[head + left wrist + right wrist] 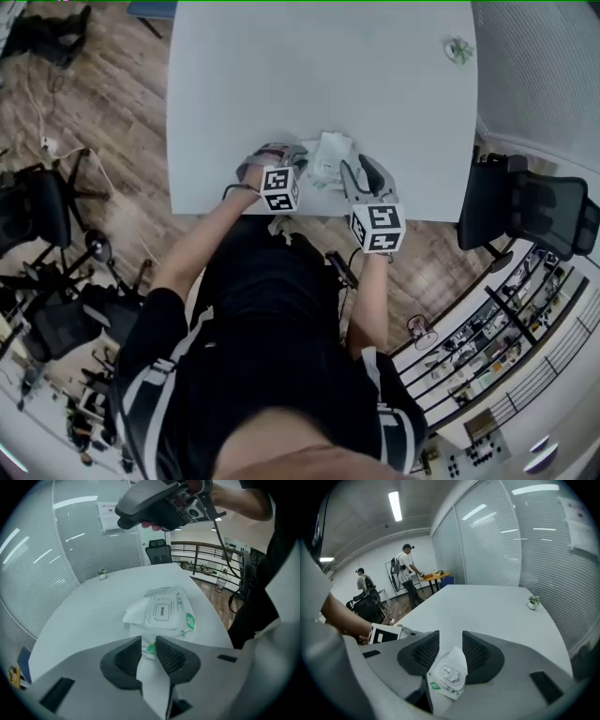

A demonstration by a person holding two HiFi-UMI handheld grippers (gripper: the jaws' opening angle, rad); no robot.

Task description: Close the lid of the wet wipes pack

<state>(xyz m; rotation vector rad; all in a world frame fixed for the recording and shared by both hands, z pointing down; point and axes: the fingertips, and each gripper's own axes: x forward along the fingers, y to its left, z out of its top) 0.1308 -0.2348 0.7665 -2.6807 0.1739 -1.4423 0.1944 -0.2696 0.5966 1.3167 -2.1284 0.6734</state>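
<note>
White table point(281, 84), wooden floor point(103, 122), office chairs point(525, 211)

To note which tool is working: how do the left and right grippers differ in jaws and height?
The grey left gripper has its jaws shut on the film edge of the white wet wipes pack; the grey right gripper has its jaws apart, on nothing. The left gripper sits low by the white table; the right gripper hangs above the pack. Both have black ridged pads.
</note>
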